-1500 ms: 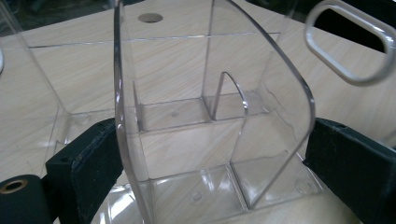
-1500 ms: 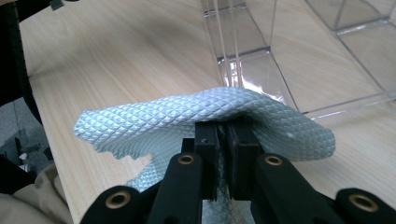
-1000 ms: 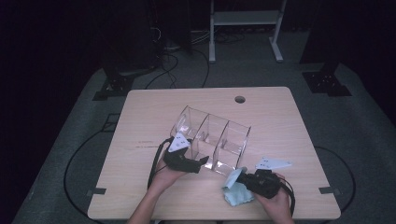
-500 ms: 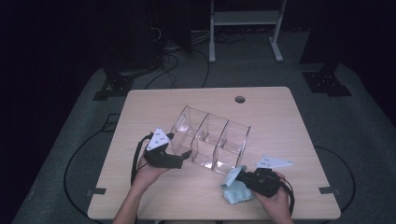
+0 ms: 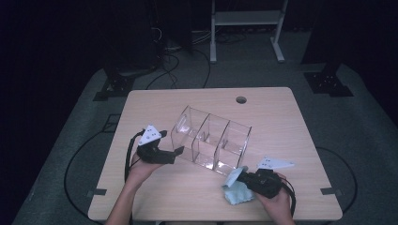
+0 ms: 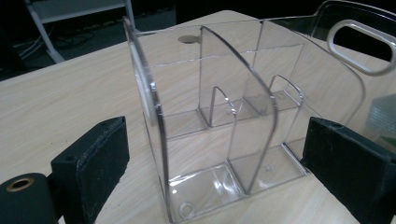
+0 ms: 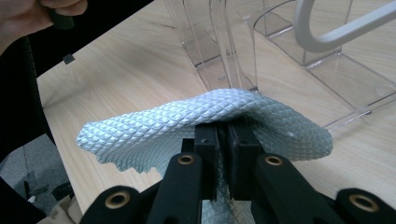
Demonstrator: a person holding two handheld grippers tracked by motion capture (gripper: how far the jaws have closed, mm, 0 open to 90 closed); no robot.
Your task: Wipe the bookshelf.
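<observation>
A clear plastic organizer [image 5: 211, 140] with three compartments lies slantwise at the middle of the wooden table [image 5: 272, 122]. My left gripper [image 5: 175, 154] is open just off its left end and is not touching it. In the left gripper view the organizer [image 6: 210, 107] stands ahead of the left gripper [image 6: 219, 140], whose black jaws are spread wide to either side of it. My right gripper [image 5: 241, 177] sits near the front edge, shut on a light blue textured cloth [image 5: 236, 192]. In the right gripper view the cloth [image 7: 154, 130] drapes over the right gripper [image 7: 228, 135], whose jaws are closed, with the organizer [image 7: 327, 51] just beyond.
A round cable hole [image 5: 241, 100] sits near the table's far edge. Bare tabletop lies left of and behind the organizer. On the dark floor beyond the table are cables [image 5: 169, 61] and a white rack's legs [image 5: 244, 28].
My left gripper has drawn back to the left, away from the organizer's end, with its jaws still wide. The right gripper and the cloth have stayed put.
</observation>
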